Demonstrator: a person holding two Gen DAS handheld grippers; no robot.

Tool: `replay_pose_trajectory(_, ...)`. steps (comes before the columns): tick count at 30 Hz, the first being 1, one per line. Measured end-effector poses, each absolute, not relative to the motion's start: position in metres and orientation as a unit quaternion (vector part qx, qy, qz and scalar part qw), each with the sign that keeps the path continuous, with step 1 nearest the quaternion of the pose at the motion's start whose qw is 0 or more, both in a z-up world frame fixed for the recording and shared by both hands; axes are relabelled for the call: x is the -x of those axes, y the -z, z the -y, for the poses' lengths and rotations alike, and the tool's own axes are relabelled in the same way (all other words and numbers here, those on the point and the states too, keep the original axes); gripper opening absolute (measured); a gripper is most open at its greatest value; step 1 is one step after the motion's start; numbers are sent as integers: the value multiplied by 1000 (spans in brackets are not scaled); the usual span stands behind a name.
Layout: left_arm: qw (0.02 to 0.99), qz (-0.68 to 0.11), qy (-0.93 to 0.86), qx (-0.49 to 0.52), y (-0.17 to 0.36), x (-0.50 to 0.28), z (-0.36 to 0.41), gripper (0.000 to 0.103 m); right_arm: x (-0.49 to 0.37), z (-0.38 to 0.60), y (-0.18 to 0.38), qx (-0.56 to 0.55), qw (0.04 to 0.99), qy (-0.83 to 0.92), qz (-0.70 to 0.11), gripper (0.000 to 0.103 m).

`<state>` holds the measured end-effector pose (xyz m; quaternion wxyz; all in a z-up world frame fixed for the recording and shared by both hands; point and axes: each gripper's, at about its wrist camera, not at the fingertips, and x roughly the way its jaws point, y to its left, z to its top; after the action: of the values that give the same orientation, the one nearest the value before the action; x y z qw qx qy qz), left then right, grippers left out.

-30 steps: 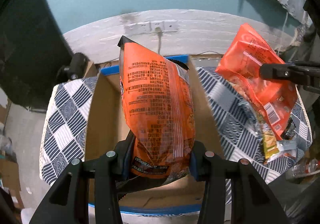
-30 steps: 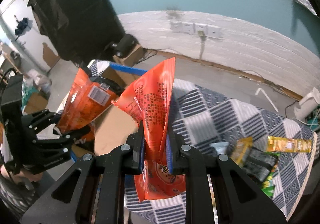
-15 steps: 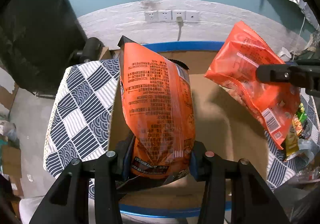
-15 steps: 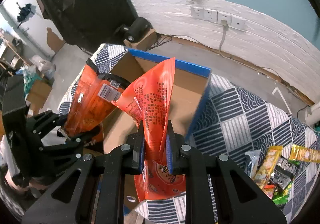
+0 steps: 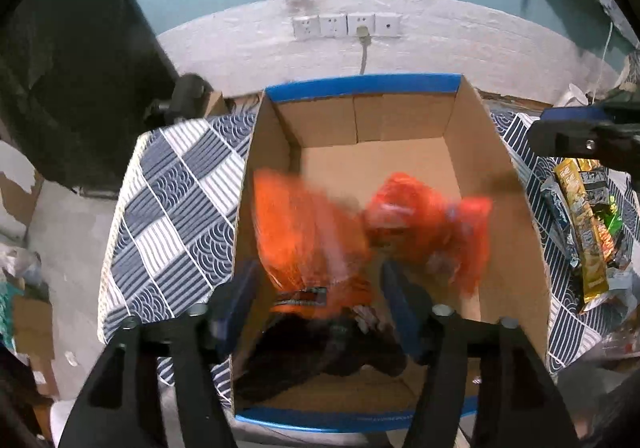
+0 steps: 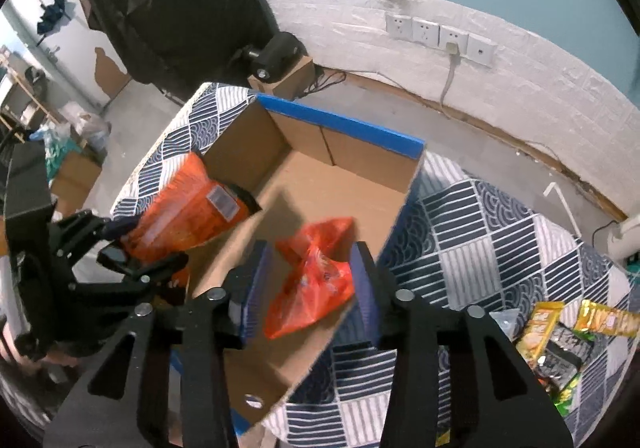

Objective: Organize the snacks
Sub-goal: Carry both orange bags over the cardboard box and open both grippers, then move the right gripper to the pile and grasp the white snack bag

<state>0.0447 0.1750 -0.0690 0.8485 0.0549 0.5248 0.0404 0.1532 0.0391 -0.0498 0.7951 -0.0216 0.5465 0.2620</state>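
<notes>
An open cardboard box with blue-taped rims stands on the patterned cloth. My left gripper hangs over its near left part with jaws opening. A blurred orange snack bag is dropping from between them, clear of the pads. A second orange bag falls blurred into the box beside it. In the right wrist view my right gripper is over the box, its jaws opening too, and that second bag is loose between its fingers. The left gripper and the first bag show at the left.
The blue-and-white checked cloth covers the table. A pile of several small snack packets lies to the right of the box. Wall sockets, a black backdrop and cartons on the floor lie beyond.
Both grippers moved over the box and lowered a little, then opened. The two orange bags, held upright before, have slipped out and are dropping into the box.
</notes>
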Motion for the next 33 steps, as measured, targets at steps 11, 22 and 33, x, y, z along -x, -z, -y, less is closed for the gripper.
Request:
replay_pose_trajectory(11,862,-495,-23,-108,54,-39,-143,85,-134,-2,31,38,805,-258,-533,58)
replay_pose_trajectory(22,862,-493,39,-114,49,-31,-98,85,-120,75,29,19,812,-217,-541,59)
replay_pose_trajectory(33,851,-501,103,-119,52,-21,-44,85,-94,153,40,-5,814,-187,-550,64)
